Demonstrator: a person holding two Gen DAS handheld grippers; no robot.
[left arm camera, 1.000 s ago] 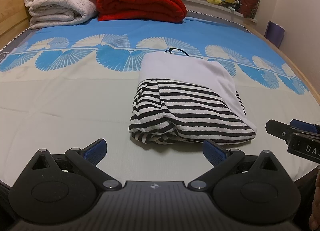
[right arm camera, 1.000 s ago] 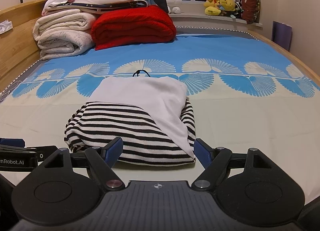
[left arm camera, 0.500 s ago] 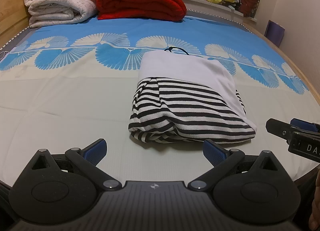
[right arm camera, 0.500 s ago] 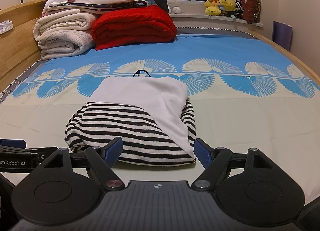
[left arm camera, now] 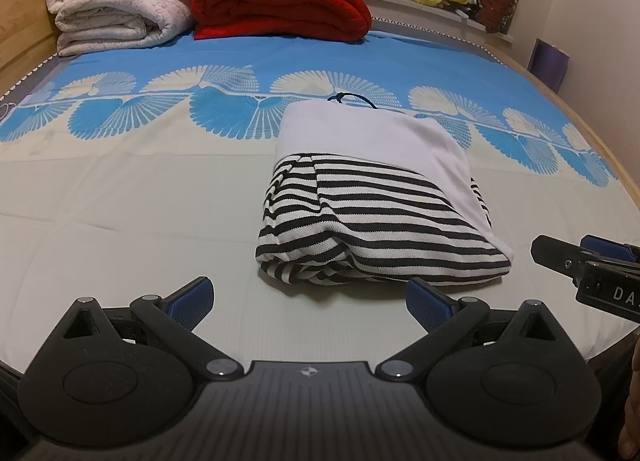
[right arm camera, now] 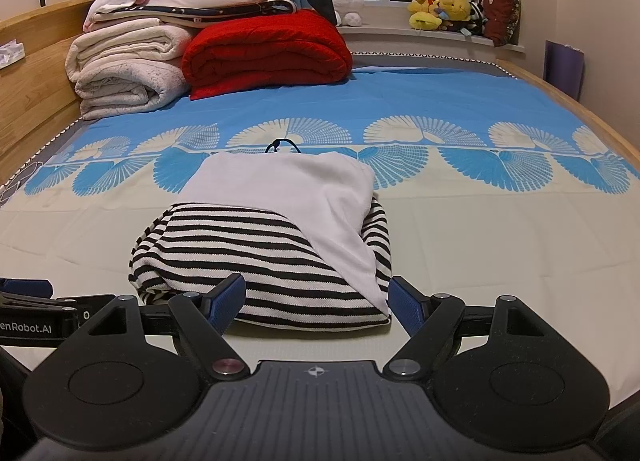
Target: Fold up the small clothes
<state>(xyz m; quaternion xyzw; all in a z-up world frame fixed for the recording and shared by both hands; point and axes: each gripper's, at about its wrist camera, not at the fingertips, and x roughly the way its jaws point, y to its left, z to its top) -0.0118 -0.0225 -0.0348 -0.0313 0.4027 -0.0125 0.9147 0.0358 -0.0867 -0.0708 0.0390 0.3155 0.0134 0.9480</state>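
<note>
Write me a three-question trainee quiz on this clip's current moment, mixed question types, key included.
1. True or false: the left tongs grip the folded black-and-white striped garment.
2. What covers the garment's far part? A) a white cloth panel B) a red towel C) a pillow
3. Fill in: the rolled red blanket sits beside a stack of ____ blankets.

Key: 1 false, both tongs are open and hold nothing; 2 A; 3 white.

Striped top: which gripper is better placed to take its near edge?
Right, probably. The right gripper straddles the striped top's near edge, fingers open; the left gripper points mostly at bare sheet.
</note>
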